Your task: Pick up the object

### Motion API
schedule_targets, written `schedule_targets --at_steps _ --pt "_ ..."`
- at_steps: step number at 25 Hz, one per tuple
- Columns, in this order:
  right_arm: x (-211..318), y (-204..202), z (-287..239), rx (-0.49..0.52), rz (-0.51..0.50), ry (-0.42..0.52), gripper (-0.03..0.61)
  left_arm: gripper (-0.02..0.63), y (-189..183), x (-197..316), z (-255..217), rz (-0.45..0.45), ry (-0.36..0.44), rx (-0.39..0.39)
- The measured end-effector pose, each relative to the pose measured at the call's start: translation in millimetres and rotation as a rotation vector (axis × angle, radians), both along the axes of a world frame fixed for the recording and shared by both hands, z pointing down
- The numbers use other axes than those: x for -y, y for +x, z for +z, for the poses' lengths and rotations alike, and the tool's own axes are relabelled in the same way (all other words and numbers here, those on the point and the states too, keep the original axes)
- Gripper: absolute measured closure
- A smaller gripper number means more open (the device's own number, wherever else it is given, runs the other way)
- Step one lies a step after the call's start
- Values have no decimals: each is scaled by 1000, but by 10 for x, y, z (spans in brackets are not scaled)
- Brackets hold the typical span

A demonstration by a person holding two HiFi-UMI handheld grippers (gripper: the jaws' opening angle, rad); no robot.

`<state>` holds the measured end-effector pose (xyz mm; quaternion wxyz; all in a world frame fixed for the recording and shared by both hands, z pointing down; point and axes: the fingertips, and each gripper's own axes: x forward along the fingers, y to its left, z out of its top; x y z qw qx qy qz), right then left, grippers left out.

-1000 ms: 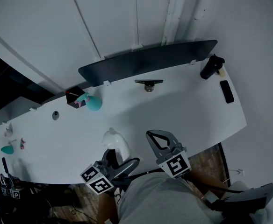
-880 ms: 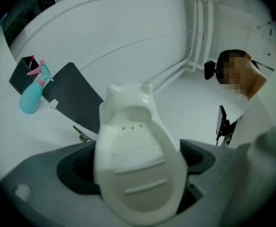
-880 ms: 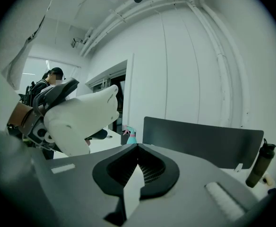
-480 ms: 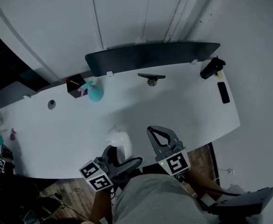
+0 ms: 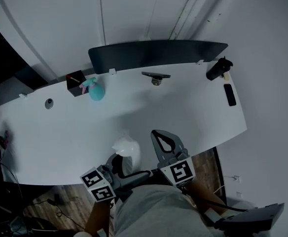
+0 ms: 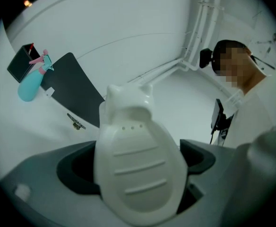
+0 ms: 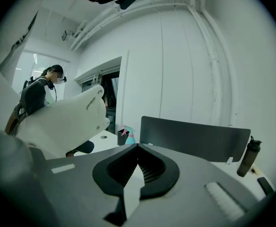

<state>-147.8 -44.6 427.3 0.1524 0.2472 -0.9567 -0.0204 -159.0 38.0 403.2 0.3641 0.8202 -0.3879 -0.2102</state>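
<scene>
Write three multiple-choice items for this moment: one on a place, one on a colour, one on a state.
1. The teal spray bottle stands: A) beside the black box; B) far from it, alone; C) inside it.
2. The object in the left gripper is: A) black; B) white; C) teal.
3. The right gripper is: A) shut on nothing; B) shut on the spray bottle; C) wide open.
Key: 1A, the head view shows bottle and box side by side; 2B, the left gripper view shows a white shell between its jaws; 3A, the right gripper view shows its tips meeting with nothing between.
</scene>
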Motion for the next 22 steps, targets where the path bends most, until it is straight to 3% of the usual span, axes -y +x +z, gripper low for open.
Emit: schedule_targets --at_steps 4,14,18,22 --pt "-116 77 -63 4 -52 52 577 95 101 -93 -52 -28 20 7" --pt "-297 621 -38 30 -64 38 577 95 538 -225 32 -110 19 -14" --pt "-408 853 -20 71 -36 -3 577 95 728 -313 51 -115 24 -5" --pt "-499 1095 -29 71 -47 23 577 95 965 -410 40 -118 33 10"
